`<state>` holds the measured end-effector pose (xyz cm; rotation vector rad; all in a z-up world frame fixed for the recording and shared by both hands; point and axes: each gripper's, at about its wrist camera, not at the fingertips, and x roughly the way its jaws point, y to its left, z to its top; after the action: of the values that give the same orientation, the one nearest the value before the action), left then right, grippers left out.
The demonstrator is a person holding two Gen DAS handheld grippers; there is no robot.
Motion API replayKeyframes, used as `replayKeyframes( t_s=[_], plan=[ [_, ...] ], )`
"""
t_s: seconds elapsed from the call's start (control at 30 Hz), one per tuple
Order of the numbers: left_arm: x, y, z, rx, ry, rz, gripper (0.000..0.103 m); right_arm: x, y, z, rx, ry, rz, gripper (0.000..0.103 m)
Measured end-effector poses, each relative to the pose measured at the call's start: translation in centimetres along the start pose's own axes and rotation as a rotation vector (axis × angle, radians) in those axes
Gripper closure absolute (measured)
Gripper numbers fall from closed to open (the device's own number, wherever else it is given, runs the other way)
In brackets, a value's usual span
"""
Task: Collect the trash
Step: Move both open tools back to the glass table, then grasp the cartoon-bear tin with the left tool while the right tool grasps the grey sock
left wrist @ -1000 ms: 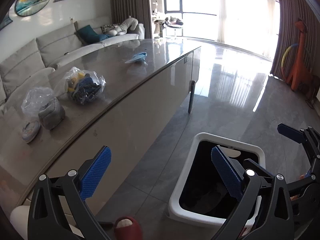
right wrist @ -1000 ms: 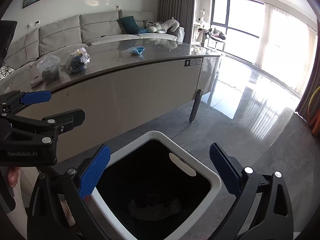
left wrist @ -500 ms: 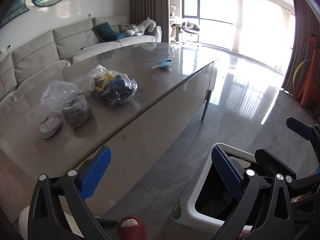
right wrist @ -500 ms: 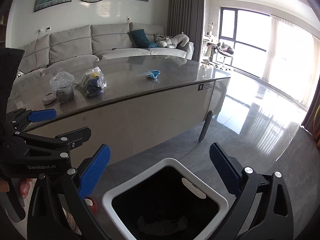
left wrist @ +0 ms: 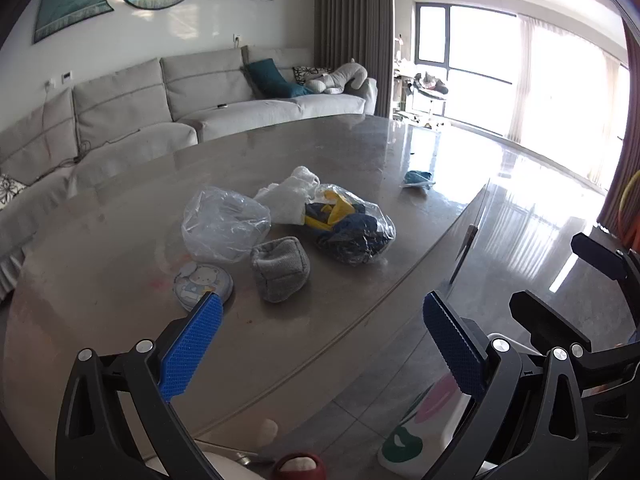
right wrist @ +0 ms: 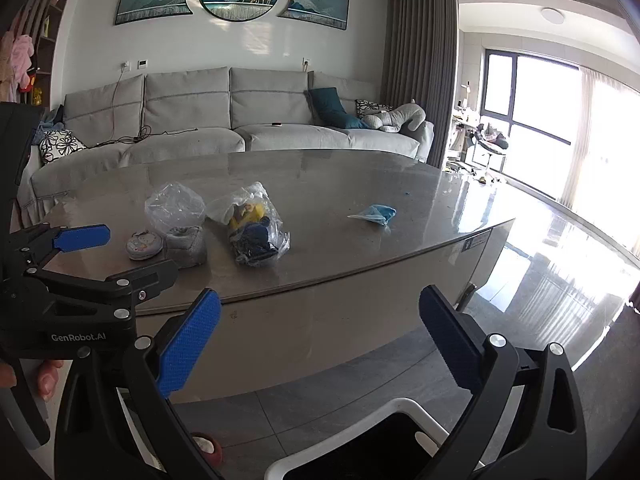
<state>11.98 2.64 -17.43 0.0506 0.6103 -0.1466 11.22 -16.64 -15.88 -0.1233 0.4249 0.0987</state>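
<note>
Claws: left claw (left wrist: 322, 338) and right claw (right wrist: 320, 334) both spread wide, nothing held.
Left: bags (left wrist: 348, 224), pouch (left wrist: 280, 274), tin (left wrist: 202, 284), wrapper (right wrist: 374, 214) on bench (left wrist: 120, 216).
Bin (right wrist: 360, 432): below bench edge.

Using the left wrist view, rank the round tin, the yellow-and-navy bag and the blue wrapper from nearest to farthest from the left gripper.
1. Round tin, just beyond the left finger.
2. Yellow-and-navy bag, mid-table, right of centre.
3. Blue wrapper, far right, near the table edge.
</note>
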Motion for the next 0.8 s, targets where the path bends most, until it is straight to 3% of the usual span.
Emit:
replayKeyframes(
  t_s=[0.37,0.53,0.67,0.8],
  plan=[
    [1.3,6.1,2.4,-0.009,0.010,0.069,0.005,4.4,4.1,3.7,-0.010,-0.019,0.093,0.004],
    [3.3,9.0,2.5,-0.028,0.078,0.060,0.005,6.5,5.2,4.2,0.016,0.000,0.119,0.004],
    [5.2,11.1,2.5,-0.077,0.165,0.003,0.005,7.9,6.1,4.1,0.022,0.025,0.138,0.004],
    [7.2,11.9,2.4,-0.034,0.221,0.017,0.005,9.0,6.9,4.2,0.010,0.036,0.143,0.004]
  ],
)
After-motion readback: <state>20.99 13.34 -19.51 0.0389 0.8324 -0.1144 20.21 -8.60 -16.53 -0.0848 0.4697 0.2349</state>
